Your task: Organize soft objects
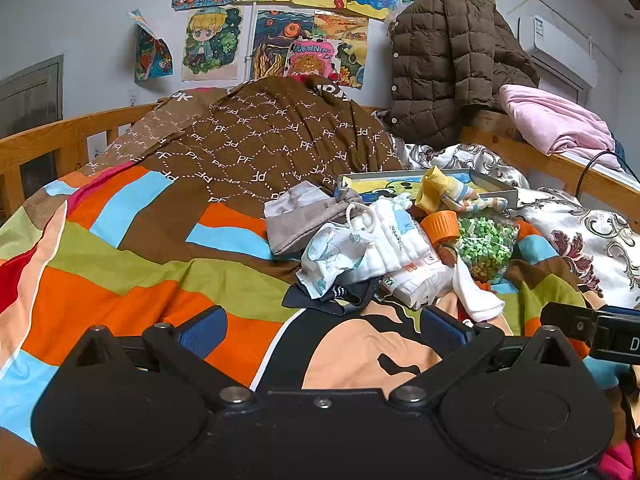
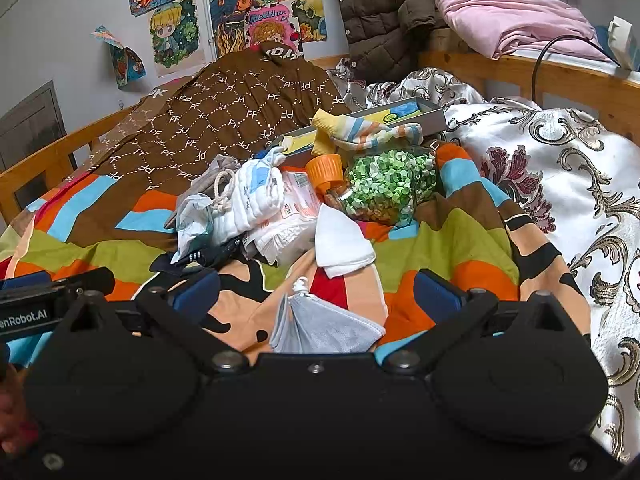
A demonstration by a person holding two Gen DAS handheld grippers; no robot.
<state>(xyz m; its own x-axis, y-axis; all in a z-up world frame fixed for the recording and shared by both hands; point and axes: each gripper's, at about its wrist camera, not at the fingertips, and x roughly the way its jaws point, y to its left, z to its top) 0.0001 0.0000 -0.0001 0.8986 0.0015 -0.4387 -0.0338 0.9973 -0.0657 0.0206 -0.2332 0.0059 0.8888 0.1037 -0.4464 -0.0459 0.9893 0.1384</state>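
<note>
A pile of soft things lies on the striped quilt [image 1: 132, 264]: a grey drawstring pouch [image 1: 304, 220], folded white cloths [image 1: 384, 240], a white sock [image 1: 476, 288], striped socks [image 1: 456, 196] and a dark garment [image 1: 336, 296]. My left gripper [image 1: 320, 330] is open and empty, low over the quilt just in front of the pile. My right gripper [image 2: 316, 292] is open and empty; a grey face mask [image 2: 320, 328] lies between its fingers. The pile shows beyond it, with the white sock [image 2: 340, 244] nearest.
A jar of green paper stars [image 2: 384, 188] with an orange lid [image 2: 325, 172] lies in the pile. A flat picture box [image 1: 424, 186] sits behind. Wooden bed rails [image 1: 52, 140], a brown jacket [image 1: 444, 64], pink bedding [image 2: 512, 20] and a floral satin quilt [image 2: 560, 168] surround it.
</note>
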